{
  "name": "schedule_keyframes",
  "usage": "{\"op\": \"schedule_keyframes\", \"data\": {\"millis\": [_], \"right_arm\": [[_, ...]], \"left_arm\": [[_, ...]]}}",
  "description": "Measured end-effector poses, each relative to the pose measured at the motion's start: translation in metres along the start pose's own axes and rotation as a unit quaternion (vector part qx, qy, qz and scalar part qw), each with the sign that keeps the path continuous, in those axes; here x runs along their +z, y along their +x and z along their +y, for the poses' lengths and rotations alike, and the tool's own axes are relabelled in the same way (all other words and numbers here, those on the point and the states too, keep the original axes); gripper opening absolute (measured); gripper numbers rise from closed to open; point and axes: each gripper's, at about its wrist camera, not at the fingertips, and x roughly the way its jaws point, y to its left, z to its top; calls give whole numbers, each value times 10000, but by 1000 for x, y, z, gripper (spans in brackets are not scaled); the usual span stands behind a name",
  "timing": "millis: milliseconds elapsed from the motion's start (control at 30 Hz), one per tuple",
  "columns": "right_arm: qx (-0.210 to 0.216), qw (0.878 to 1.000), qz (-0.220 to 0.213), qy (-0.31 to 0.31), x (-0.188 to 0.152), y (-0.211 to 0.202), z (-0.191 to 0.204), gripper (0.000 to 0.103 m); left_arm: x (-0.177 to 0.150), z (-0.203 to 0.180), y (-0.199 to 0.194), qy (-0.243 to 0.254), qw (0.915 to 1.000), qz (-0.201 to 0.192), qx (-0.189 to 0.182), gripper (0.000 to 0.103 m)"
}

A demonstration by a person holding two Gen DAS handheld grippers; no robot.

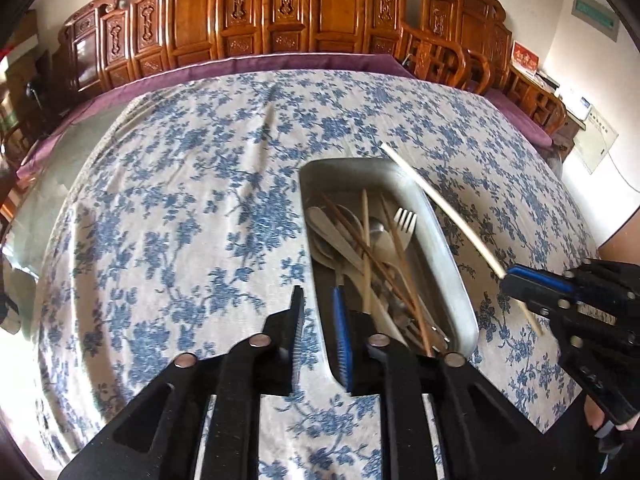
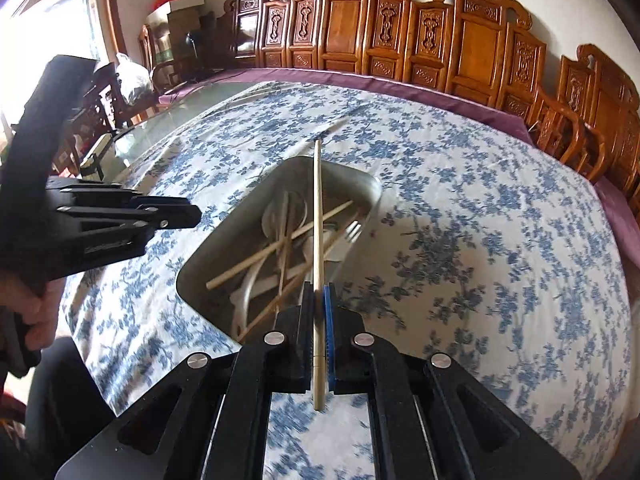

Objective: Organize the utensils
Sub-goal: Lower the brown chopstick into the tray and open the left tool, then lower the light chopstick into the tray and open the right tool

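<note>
A metal tray on the blue floral tablecloth holds several chopsticks, spoons and a fork. It also shows in the right wrist view. My right gripper is shut on a pale chopstick and holds it above the tray's near end. In the left wrist view that chopstick slants over the tray's right rim, held by the right gripper. My left gripper is open and empty, low over the tray's left rim. It appears at the left of the right wrist view.
The tablecloth covers a large table with a purple cloth edge at the back. Carved wooden chairs line the far side. A glass tabletop area and boxes lie at the far left.
</note>
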Motion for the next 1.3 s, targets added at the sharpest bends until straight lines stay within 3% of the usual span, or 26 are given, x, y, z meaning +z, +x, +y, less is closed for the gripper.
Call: {"op": "schedule_keyframes", "data": {"millis": [400, 800, 1067, 1300], "right_arm": [[190, 9986, 146, 466, 22, 41, 15, 6], [44, 9952, 427, 882, 18, 72, 8, 6], [30, 9938, 503, 994, 16, 81, 7, 6], [343, 9940, 339, 982, 18, 75, 11, 10]], "left_arm": [[-1, 27, -20, -54, 9998, -167, 137, 22], [-4, 38, -21, -110, 9997, -160, 165, 23], [-7, 38, -17, -119, 9997, -116, 167, 23], [-7, 38, -17, -115, 9997, -117, 175, 23]]}}
